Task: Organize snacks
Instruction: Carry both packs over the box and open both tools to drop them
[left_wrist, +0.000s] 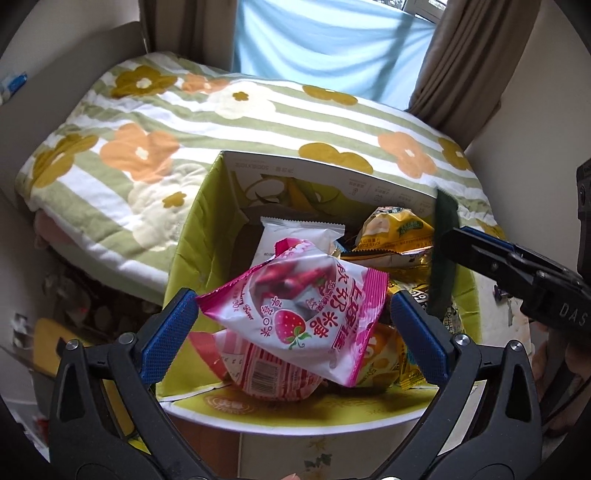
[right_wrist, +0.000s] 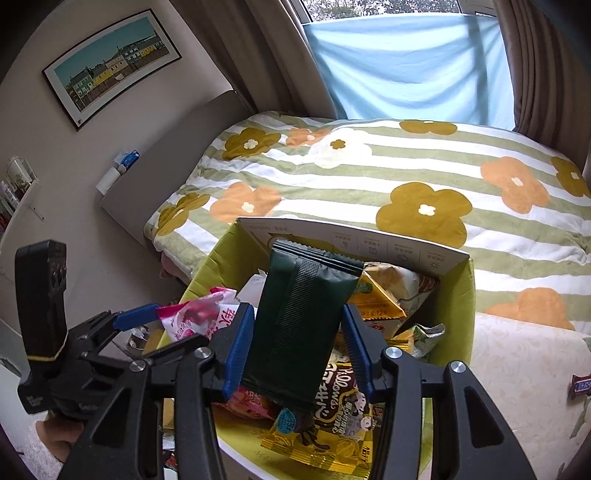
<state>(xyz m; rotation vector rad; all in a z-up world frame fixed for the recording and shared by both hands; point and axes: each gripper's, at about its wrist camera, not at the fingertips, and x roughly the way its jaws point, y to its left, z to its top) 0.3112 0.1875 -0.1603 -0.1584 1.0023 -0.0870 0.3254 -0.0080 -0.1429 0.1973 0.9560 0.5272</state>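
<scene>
A green cardboard box full of snack packets stands in front of a bed. My left gripper is shut on a pink strawberry snack bag and holds it above the box. It also shows in the right wrist view. My right gripper is shut on a dark green packet, held upright over the box. That packet shows edge-on in the left wrist view. Yellow packets and a brown-and-yellow packet lie inside.
A bed with a striped flower blanket lies behind the box. A chocolate bar lies on the pale surface at right. Curtains and a blue cloth hang at the window. A framed picture hangs on the left wall.
</scene>
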